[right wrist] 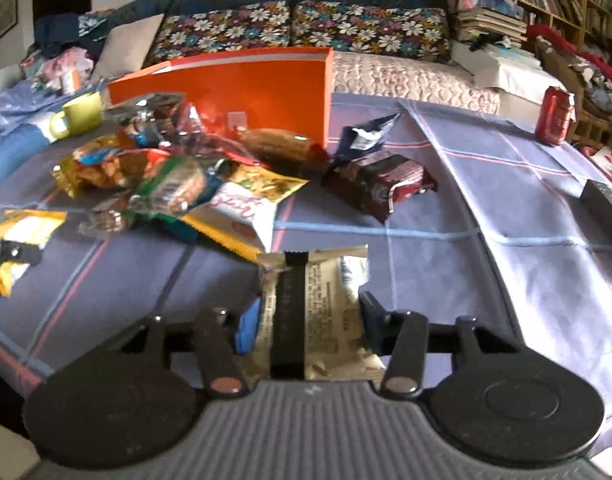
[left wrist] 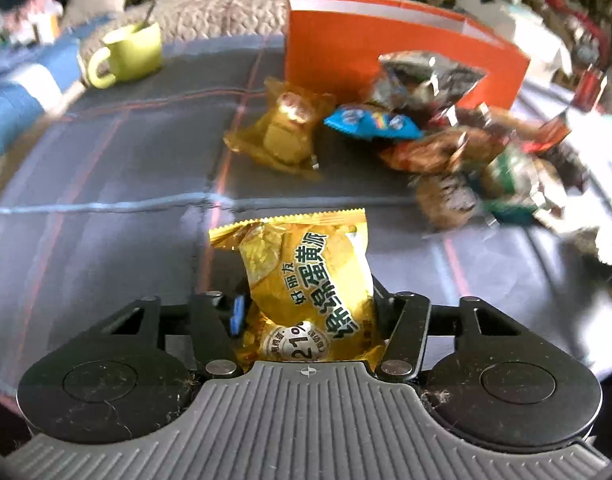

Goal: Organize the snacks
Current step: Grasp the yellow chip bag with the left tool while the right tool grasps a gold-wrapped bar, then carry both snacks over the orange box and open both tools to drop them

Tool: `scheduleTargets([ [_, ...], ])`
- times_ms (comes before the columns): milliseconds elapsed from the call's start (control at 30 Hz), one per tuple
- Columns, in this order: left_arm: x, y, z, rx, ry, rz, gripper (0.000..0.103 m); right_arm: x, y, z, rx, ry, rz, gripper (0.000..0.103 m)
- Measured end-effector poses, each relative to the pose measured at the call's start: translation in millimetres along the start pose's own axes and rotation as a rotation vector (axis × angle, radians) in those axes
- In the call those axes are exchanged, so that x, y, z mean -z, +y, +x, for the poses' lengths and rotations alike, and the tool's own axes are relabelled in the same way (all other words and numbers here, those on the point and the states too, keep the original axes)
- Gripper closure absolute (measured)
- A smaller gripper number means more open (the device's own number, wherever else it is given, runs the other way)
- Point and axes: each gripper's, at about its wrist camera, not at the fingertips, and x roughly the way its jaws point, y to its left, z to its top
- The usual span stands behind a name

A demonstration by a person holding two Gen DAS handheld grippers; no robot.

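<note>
Left hand-held gripper [left wrist: 306, 312]: clenched on one gold pie packet [left wrist: 306, 280], which sits between the two fingers and juts forward past them over the counter [left wrist: 106, 208]. The blue pad of one finger presses the packet's left side.

Right hand-held gripper [right wrist: 306, 320]: clenched on one silver packet [right wrist: 313, 304] with a dark band down its middle. The packet stands between the fingers, its crimped far edge beyond the tips, above the checked cloth.

Beyond the left hand-held gripper, apart from the held packet, lies a second gold packet [left wrist: 284, 132] on the cloth. Just beside it to the right is one blue packet [left wrist: 371, 122], at the edge of a blurred snack heap [left wrist: 465, 160]; the heap's count cannot be told from this view.

From the right wrist view the same heap [right wrist: 166, 184] lies ahead and to the left. Right of it are one dark red packet [right wrist: 379, 184] and one dark blue packet [right wrist: 365, 134], near each other.

Behind the heap stands one orange box [right wrist: 246, 84], open at the top, with snacks touching its front wall.

Further back: one green mug [left wrist: 128, 54] at the far left, one red can [right wrist: 554, 116] at the far right, both well apart from the snacks. One sofa [right wrist: 306, 32] with flowered cushions lies behind the counter.
</note>
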Motion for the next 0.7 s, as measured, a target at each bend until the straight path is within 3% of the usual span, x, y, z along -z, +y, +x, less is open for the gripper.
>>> scheduleTargets([
  [133,-17.3,7.3,-16.0,0.076,-0.031,-0.064,0.088,-17.5,-10.9,-19.0,-0.064,-0.05,0.102,0.052],
  [300,-66.4,12.2,-35.5,0.15,-0.149,-0.091,0.087,-77.5,-14.5,-28.9,-0.14,-0.19,0.13,0.052],
  [500,-153.5,3.3,-22.7,0.158,-0.279,-0.057,0.087,-171.2,-3.1,20.5,-0.154,-0.305,0.034,0.052],
  [700,-224.3,-15.5,24.5,0.164,-0.316,-0.014,0.087,-230.0,10.4,94.3,-0.18,-0.299,-0.02,0.052],
])
